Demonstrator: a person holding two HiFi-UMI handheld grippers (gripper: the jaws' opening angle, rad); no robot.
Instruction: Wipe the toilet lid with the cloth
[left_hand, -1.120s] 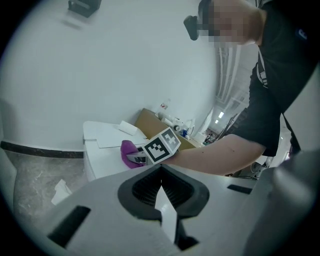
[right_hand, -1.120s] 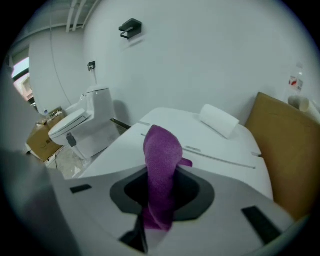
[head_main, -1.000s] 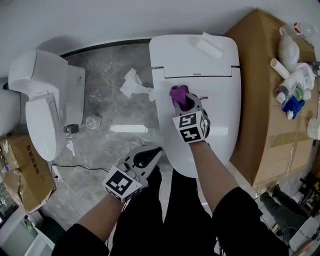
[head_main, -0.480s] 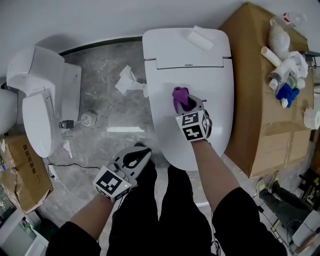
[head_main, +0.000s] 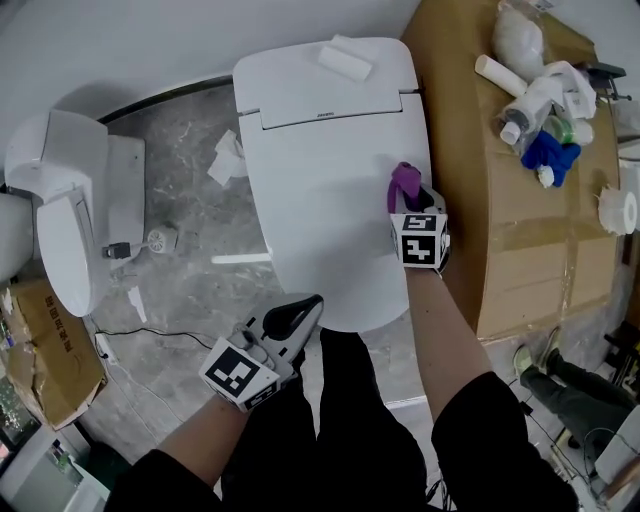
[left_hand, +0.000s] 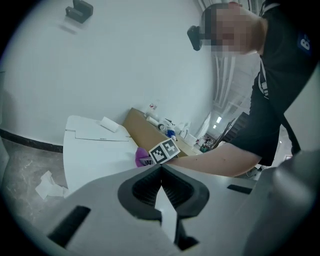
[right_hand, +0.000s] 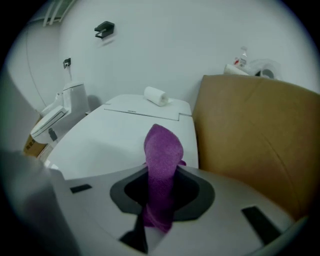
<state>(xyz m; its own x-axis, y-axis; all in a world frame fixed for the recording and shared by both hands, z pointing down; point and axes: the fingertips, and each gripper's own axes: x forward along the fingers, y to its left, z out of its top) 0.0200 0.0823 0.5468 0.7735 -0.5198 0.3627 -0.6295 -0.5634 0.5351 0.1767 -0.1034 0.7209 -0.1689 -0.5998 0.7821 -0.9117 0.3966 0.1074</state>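
The glossy white toilet lid (head_main: 320, 220) is a smooth, rounded oblong. Near its right edge, the right gripper (head_main: 408, 200) pinches a fuzzy purple cloth (head_main: 402, 180). The cloth is a folded strip lying along the jaws, its rounded tip poking past them toward the lid's hinge. The left gripper (head_main: 300, 312) hovers off the lid's front edge, jaws together and empty.

No legible text. One small dark mark (head_main: 322, 116) stands near the hinge line of the toilet lid (head_main: 330, 220); it is too small to read.
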